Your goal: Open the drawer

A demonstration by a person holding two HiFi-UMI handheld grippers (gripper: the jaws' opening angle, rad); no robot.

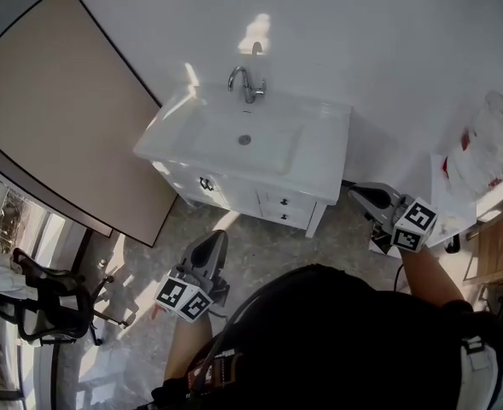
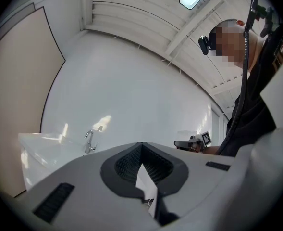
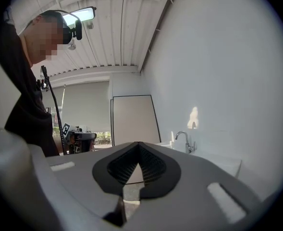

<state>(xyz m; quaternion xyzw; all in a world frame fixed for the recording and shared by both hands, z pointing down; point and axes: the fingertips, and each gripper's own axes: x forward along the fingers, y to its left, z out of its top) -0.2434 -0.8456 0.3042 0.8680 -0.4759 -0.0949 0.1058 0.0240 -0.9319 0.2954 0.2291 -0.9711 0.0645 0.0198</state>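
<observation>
White cabinet (image 1: 319, 156) with a basin (image 1: 272, 148) and a tap (image 1: 247, 84) stands against the wall (image 1: 388, 41), straight ahead of you. The drawer (image 1: 283, 202) sits in the cabinet's front face, right of the middle and tucked under the overhanging top edge. It is closed and flush with the front, with what looks like a second one just below it. To its left is a door with a ring handle (image 1: 206, 183).

Your left gripper (image 1: 214, 239) hangs over the floor (image 1: 260, 254) in front of the cabinet's left half, apart from it and pointing toward the front. Its jaws are pressed together with nothing between them. Your right gripper (image 1: 356, 193) is just off the cabinet's front right corner, near the leg (image 1: 317, 220) there but not touching it. Its jaws also meet at the tips and hold nothing.

A strip of sunlit floor lies between you and the cabinet front, and both grippers are over it. On your left a big beige board (image 1: 63, 109) leans along the wall, and its lower corner comes close to the cabinet's left foot. A black chair (image 1: 46, 301) stands further left, well apart from both grippers. On your right a white bag (image 1: 490, 152) lies on a pale surface, close behind the right gripper's marker cube.
</observation>
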